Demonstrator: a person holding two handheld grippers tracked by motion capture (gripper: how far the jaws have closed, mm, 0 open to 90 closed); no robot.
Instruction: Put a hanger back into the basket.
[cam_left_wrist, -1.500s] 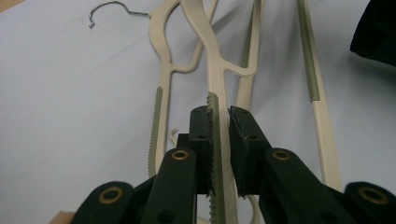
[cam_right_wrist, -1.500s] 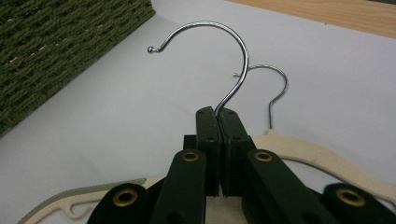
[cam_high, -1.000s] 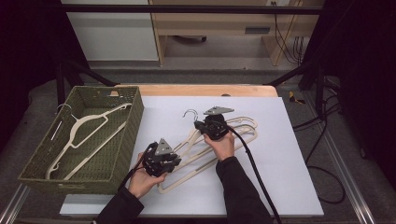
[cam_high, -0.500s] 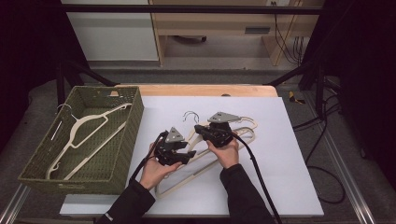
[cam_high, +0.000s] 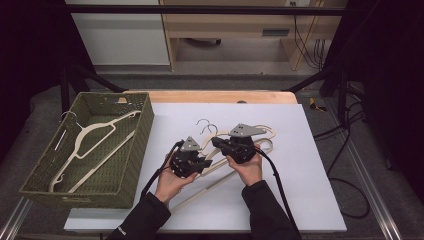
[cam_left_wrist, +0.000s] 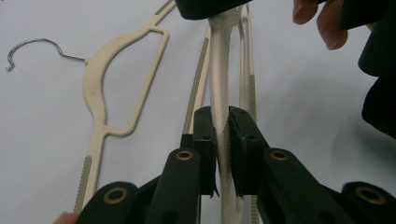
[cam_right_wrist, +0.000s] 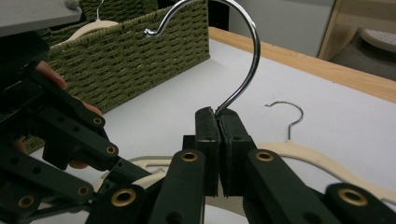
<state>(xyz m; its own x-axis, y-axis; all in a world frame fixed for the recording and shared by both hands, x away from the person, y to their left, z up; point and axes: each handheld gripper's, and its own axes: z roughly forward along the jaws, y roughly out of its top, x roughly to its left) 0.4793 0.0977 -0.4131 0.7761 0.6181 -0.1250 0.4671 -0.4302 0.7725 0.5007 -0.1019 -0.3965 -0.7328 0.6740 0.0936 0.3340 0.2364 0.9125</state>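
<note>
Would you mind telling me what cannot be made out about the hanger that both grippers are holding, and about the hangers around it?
- Held hanger: its far end is covered by the right gripper in the left gripper view.
- Left gripper: in the high view its body hides its pads' grip.
- Hook: its top is cut off by the right gripper view's upper edge.
- Hangers in the basket: the count is unclear in the high view, since they overlap.

Right claw (cam_right_wrist: 218, 122) clamped on hanger hook (cam_right_wrist: 243, 70); basket (cam_right_wrist: 121, 56) behind.
</note>
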